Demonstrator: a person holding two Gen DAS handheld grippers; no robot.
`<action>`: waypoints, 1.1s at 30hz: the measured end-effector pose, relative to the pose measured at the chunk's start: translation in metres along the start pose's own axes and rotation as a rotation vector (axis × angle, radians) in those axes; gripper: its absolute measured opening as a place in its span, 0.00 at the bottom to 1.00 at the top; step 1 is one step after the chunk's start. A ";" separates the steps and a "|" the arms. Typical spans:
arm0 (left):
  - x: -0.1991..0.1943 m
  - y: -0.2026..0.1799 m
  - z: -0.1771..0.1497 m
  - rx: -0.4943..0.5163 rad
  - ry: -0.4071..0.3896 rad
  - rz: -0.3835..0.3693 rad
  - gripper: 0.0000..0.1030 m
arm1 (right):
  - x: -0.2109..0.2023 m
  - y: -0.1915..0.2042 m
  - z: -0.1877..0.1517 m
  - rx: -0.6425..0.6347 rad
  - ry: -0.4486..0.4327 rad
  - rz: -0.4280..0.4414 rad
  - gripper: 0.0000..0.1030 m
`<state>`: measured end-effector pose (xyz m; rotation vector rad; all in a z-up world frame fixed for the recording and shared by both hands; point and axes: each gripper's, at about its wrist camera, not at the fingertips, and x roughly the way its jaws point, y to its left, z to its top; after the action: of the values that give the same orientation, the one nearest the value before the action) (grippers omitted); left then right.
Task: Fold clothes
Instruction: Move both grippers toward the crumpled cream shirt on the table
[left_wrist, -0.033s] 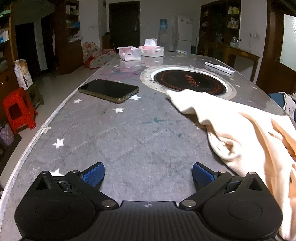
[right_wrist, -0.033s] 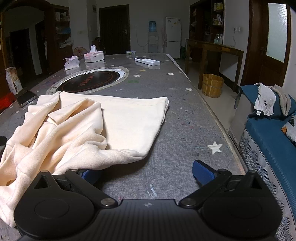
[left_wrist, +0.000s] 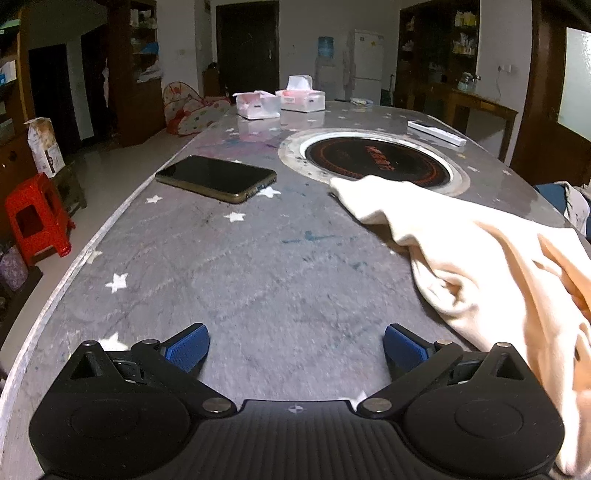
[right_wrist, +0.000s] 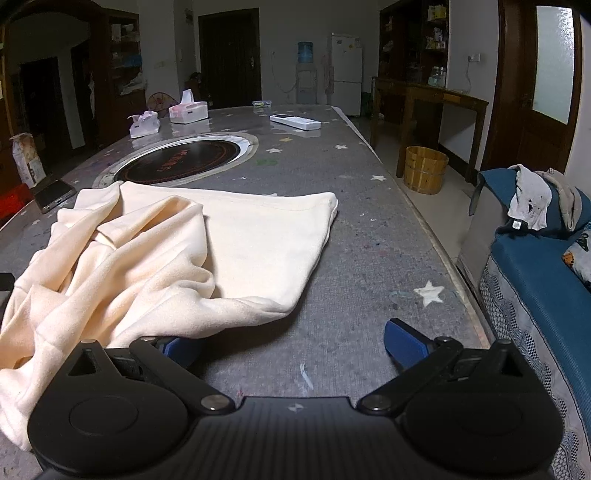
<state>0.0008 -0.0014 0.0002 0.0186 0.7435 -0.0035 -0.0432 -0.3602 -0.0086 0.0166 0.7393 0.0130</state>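
One cream garment (right_wrist: 155, 258) lies crumpled on the grey star-printed bench (right_wrist: 369, 266), its far edge overlapping the single round cooktop (right_wrist: 184, 160) whose red writing is unreadable, with two tissue boxes (left_wrist: 303, 99), one phone (left_wrist: 216, 177), one remote (right_wrist: 294, 121); left tool (left_wrist: 295, 345) and right tool (right_wrist: 291, 341) both spread, pinching nothing.
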 end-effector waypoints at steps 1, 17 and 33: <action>0.000 -0.003 0.000 0.007 -0.006 0.004 1.00 | -0.001 0.000 0.000 -0.001 -0.005 0.002 1.00; -0.043 -0.039 -0.012 0.009 0.014 -0.040 1.00 | -0.064 0.012 -0.012 -0.040 -0.162 0.081 1.00; -0.064 -0.065 -0.011 0.034 0.008 -0.095 1.00 | -0.079 0.036 -0.020 -0.053 -0.156 0.155 1.00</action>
<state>-0.0542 -0.0664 0.0344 0.0160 0.7518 -0.1070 -0.1154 -0.3257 0.0305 0.0235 0.5801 0.1775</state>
